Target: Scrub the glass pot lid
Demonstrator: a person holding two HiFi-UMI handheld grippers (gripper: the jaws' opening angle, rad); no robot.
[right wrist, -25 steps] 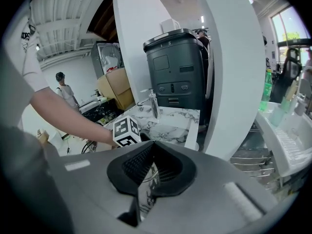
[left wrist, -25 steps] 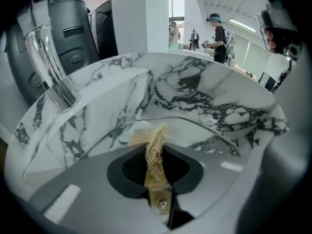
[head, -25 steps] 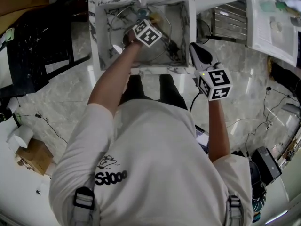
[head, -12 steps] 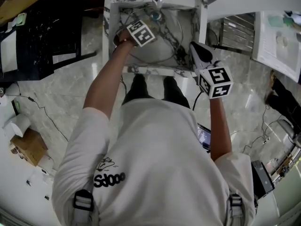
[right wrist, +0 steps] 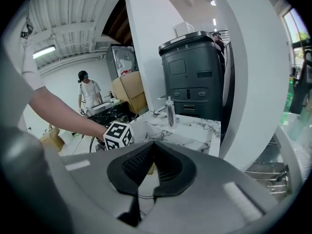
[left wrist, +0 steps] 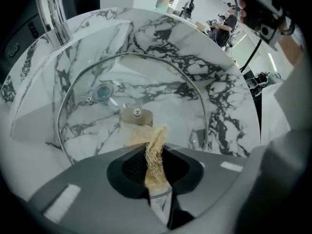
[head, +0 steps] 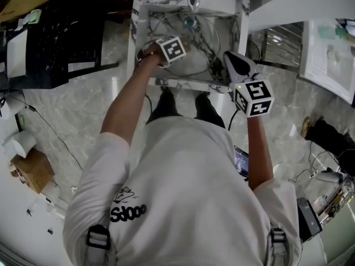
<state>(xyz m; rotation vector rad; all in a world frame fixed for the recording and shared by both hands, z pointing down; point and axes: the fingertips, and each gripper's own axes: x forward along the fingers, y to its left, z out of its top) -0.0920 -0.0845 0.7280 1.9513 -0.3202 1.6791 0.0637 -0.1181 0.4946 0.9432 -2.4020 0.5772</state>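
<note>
The glass pot lid (left wrist: 165, 89) lies in the marble sink (left wrist: 234, 116), knob (left wrist: 137, 115) up, metal rim all round. My left gripper (left wrist: 155, 147) is shut on a tan mesh scrubber (left wrist: 154, 155), whose free end rests on the lid just below the knob. In the head view this gripper (head: 176, 50) reaches into the sink (head: 188, 85) over the lid (head: 197, 65). My right gripper (head: 237, 65) hovers at the sink's front right corner, outside the basin. Its jaws are shut with nothing between them (right wrist: 152, 152).
A chrome faucet (left wrist: 53, 13) stands at the sink's back, with the drain (left wrist: 104, 91) showing through the glass. A dark machine (right wrist: 195, 77) stands behind the faucet (right wrist: 169, 112). Cables and boxes lie on the floor (head: 33, 170). A person (right wrist: 89, 94) stands far off.
The left gripper has shifted leftward and nearer across the lid with the scrubber. The right gripper has held its place by the sink's corner.
</note>
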